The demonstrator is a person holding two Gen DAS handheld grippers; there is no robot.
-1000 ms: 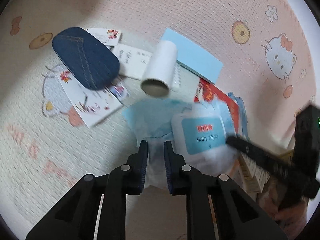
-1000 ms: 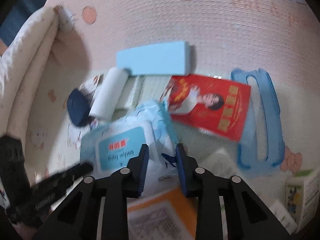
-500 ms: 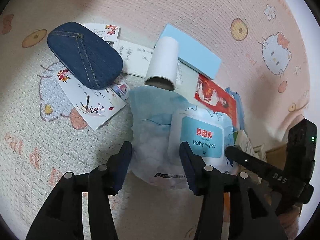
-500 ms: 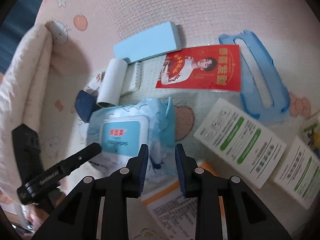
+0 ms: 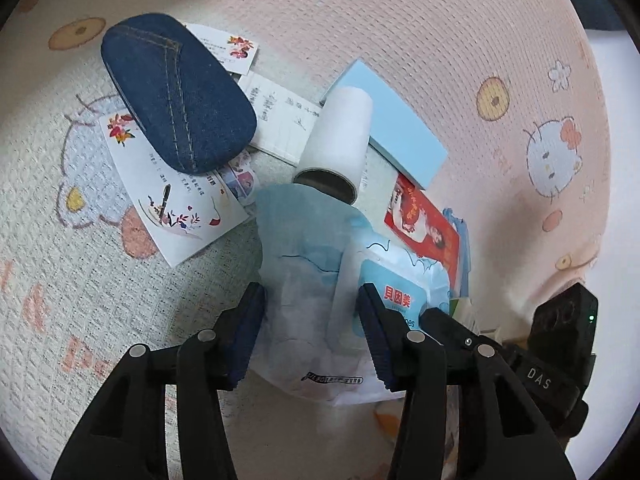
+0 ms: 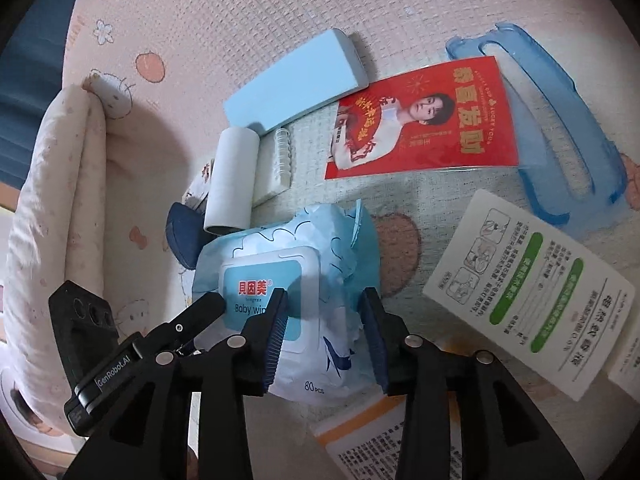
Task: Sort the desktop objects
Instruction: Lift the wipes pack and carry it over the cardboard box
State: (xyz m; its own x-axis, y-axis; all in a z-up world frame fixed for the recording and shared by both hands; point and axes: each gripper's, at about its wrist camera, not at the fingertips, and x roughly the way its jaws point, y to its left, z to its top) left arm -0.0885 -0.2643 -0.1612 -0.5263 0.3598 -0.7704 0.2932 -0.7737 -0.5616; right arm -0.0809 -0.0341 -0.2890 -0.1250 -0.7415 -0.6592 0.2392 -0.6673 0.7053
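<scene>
Denim case [image 5: 176, 96], far left: lay on printed cards [image 5: 176, 216] on the patterned mat [image 5: 400, 20], clear of both tools.

Next right, white roll [image 5: 340, 136]: lay on its side, open end touching the far edge of the wipes pack [image 5: 312, 280].

Wipes pack, soft film, mid-mat: lay flat, straddled from two sides.
- Left gripper [image 5: 310, 338]: jaws wide and closing, crumpled plain end of the pack between them, pads not seen pressing.
- Right gripper [image 6: 325, 338]: jaws roughly half apart and opening, lid end between them, nothing gripped.

Risks, as judged:
- Might pinch loose film only, so that the pack sagged or slipped on lifting.
- Might nudge the roll and send it across the cards.
- Might catch the lid flap under the right gripper's left pad.
- Might knock finger against finger, with both tools crowding one item.

Hidden or unclear:
- Blocked part of the lid label behind the right gripper's left finger.
- Buried most of a spiral notebook [image 6: 276, 160] behind the roll.
- Cut off an orange-edged sheet [image 6: 372, 440] at the lower frame edge.
- Could not tell whether either pad grazed the film.
</scene>
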